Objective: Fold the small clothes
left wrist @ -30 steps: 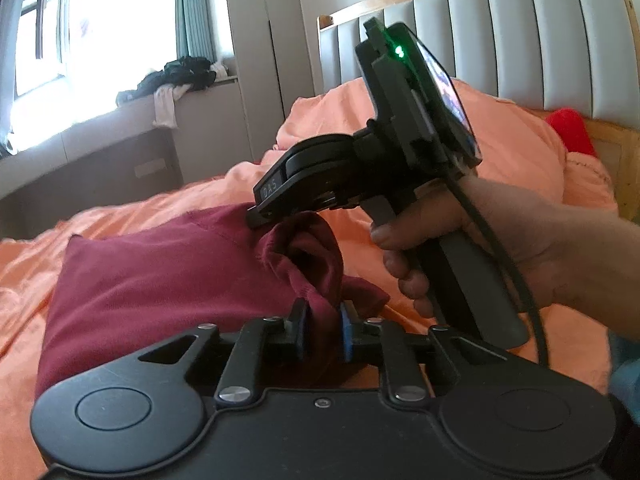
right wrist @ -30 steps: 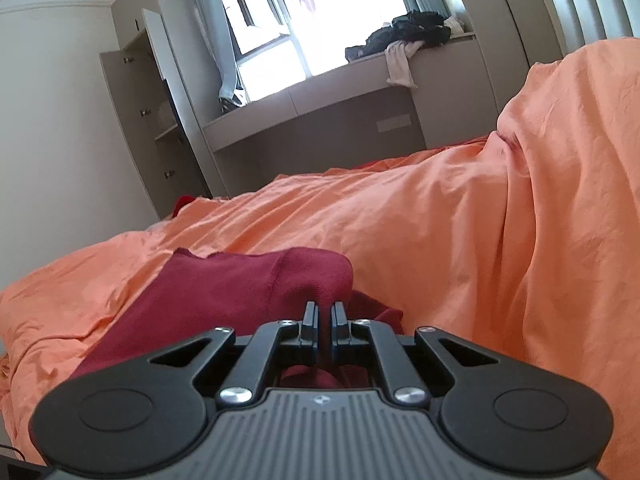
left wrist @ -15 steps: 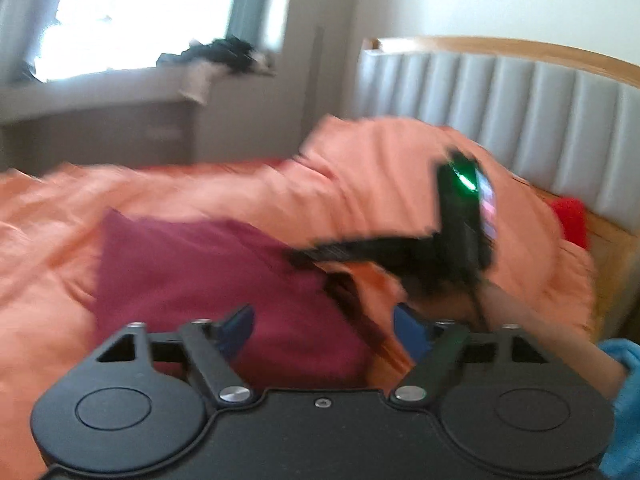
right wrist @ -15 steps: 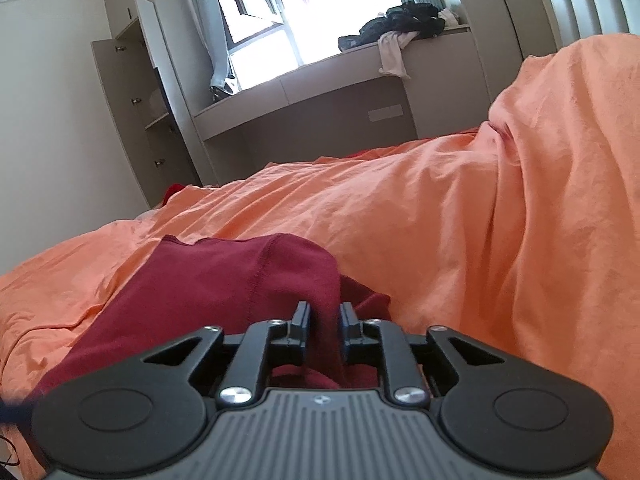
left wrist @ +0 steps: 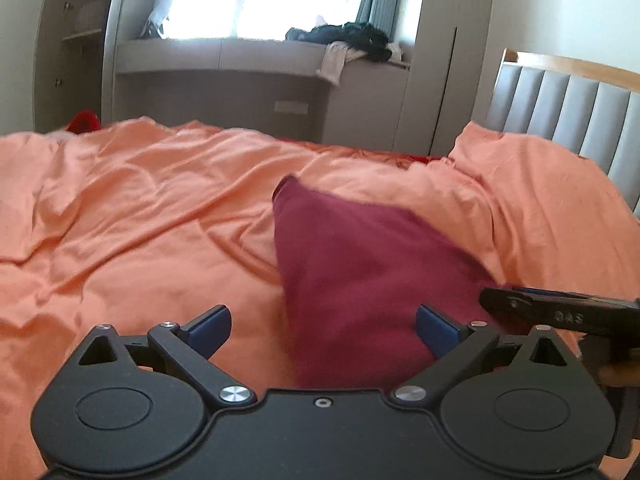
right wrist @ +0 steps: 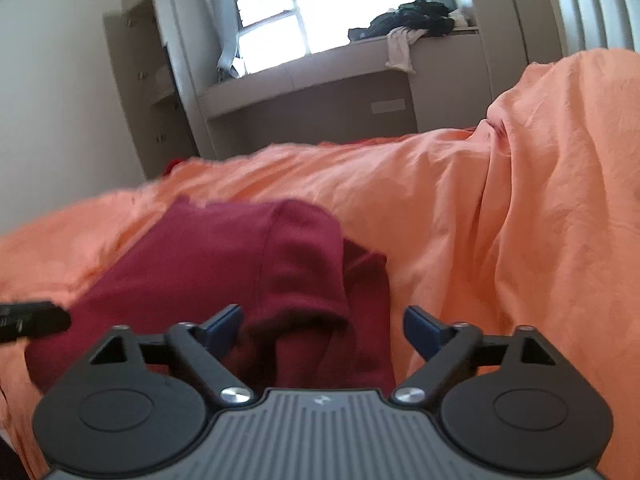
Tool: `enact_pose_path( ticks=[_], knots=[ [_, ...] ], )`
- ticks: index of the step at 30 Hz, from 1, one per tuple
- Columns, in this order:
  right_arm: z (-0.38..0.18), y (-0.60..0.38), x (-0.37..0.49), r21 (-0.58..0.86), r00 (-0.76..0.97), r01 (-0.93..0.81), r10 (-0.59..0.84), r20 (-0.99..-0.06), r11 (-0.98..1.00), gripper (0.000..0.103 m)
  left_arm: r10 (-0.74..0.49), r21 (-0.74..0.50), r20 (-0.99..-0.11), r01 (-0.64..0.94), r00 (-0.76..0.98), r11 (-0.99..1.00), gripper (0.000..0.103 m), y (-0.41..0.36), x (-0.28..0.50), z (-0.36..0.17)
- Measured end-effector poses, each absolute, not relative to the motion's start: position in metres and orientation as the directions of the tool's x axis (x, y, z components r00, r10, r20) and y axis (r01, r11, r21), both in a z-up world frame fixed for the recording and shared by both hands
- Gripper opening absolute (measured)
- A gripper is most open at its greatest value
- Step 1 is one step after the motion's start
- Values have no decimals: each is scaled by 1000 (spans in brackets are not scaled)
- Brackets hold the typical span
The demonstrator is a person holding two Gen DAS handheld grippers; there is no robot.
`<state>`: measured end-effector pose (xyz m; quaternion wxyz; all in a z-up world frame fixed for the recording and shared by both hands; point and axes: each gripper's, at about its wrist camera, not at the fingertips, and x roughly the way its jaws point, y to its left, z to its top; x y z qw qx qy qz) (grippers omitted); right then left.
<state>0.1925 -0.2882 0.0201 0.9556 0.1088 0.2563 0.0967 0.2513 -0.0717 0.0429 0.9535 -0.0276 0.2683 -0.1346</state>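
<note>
Both our jaws have just been opening, releasing the dark red folded cotton garment (left wrist: 360, 264); it lies between them, unpinched, on the orange bed cover (left wrist: 140, 216).

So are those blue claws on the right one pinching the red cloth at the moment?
Apart. In the right wrist view the right gripper has just been opening; its blue pads stand clear either side of the maroon garment.
</note>
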Motion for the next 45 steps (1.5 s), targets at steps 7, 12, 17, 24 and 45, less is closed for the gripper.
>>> enact_pose_path(
  ticks=[7, 12, 17, 24, 45],
  knots=[
    [8, -278, 172, 143, 844, -110, 169, -510, 984, 103, -292, -157, -512, 247, 807, 956, 102, -65, 243, 18],
    [1, -292, 163, 240, 818, -94, 212, -535, 966, 103, -311, -165, -513, 263, 800, 950, 102, -64, 240, 7],
    [18, -308, 156, 291, 871, -85, 213, -443, 953, 103, -314, -139, -509, 284, 801, 949, 102, -64, 240, 7],
    [20, -311, 190, 350, 896, 95, 73, -438, 932, 103, -318, -138, -487, 289, 813, 948, 102, -65, 236, 4],
    [22, -305, 174, 142, 874, 55, 21, -485, 988, 103, -383, -212, -469, 320, 796, 924, 102, -50, 236, -1]
  ],
)
